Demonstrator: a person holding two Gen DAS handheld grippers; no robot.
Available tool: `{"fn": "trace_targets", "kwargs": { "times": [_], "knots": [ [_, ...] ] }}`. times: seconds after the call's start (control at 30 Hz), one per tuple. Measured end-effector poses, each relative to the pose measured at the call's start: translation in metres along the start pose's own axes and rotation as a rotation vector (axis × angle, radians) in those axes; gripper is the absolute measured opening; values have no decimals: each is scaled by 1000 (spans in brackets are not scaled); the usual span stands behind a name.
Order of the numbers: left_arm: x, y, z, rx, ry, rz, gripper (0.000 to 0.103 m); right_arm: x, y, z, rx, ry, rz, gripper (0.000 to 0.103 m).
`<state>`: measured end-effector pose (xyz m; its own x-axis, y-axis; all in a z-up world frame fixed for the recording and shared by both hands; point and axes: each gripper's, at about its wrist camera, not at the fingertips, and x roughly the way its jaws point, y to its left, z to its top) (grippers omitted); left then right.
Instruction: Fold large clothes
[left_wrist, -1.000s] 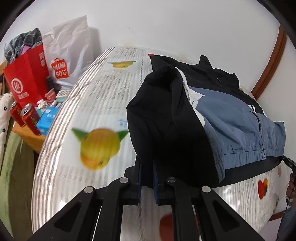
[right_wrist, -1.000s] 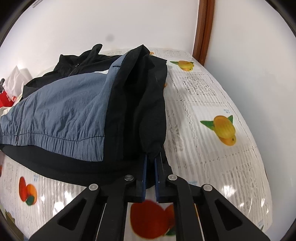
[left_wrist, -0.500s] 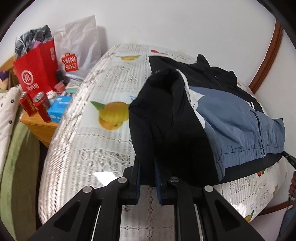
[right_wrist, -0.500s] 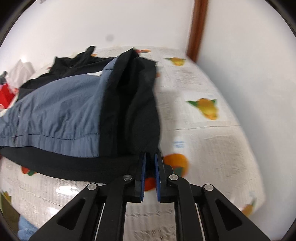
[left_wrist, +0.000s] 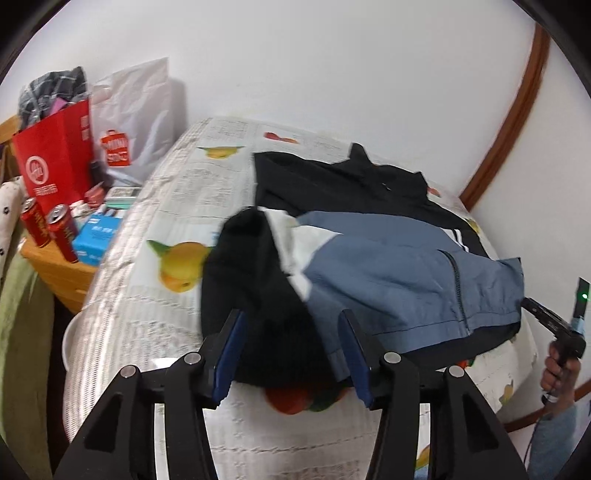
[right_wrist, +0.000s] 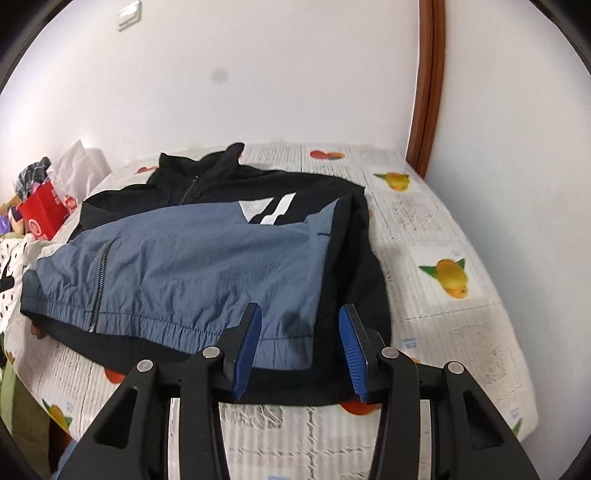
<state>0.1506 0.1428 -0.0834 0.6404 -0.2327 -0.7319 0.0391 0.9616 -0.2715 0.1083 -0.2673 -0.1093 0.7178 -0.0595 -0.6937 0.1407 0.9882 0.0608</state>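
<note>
- The jacket (right_wrist: 192, 266) (black and slate-blue, with a zip down the front) lies on the desk (right_wrist: 436, 236), which is covered by a cloth printed with fruit and newsprint columns.
- In the right wrist view its blue front panel faces up, a white slanted logo (right_wrist: 267, 212) sits at about 12 o'clock of that panel, and the black collar points toward the far wall.
- The right tongs (right_wrist: 300, 341) stand wide, their blue pads on either side of the jacket's near hem at 6 o'clock, holding nothing.
- The left tongs (left_wrist: 291, 349) are likewise spread wide, with the folded black sleeve (left_wrist: 255, 291) lying between and just beyond them; nothing is pinched.
- In the left wrist view the jacket's blue panel (left_wrist: 399, 280) spreads toward 3 o'clock, where the person's other hand (left_wrist: 557, 369) grips the handle of the second tool.
- At 9 to 10 o'clock in that view, beside the desk, a wooden stand (left_wrist: 59, 273) carries two red cans (left_wrist: 51, 229), a blue box (left_wrist: 98, 234), a red paper bag (left_wrist: 55, 162) and a white shopping bag (left_wrist: 136, 122).
- A brown door frame (right_wrist: 426, 88) runs up the wall at 1 o'clock in the right wrist view.
</note>
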Motion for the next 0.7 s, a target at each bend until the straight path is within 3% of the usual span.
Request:
{"fn": "trace_targets", "kwargs": {
  "times": [0.23, 0.3, 0.33, 0.4, 0.43, 0.5, 0.7],
  "knots": [
    [34, -16, -4, 24, 84, -25, 52, 23, -1, -1, 47, 7, -19, 43],
    [41, -19, -6, 21, 97, -9, 51, 27, 1, -2, 48, 6, -28, 35],
    [44, -19, -5, 16, 102, -2, 51, 28, 2, -2, 37, 9, -41, 22],
    [44, -23, -4, 18, 93, 7, 38, 29, 6, -2, 6, 14, -35, 15],
    [42, -25, -2, 26, 81, 20, 25, 26, 6, -1, -2, 6, -27, 10],
    [37, -27, 4, 44, 61, 18, 17, 17, 6, 1, -6, -24, -2, 8],
    [18, -31, 34, 62, -26, -21, 12, -6, -1, 20, 42, -98, 46, 7]
  ]
}}
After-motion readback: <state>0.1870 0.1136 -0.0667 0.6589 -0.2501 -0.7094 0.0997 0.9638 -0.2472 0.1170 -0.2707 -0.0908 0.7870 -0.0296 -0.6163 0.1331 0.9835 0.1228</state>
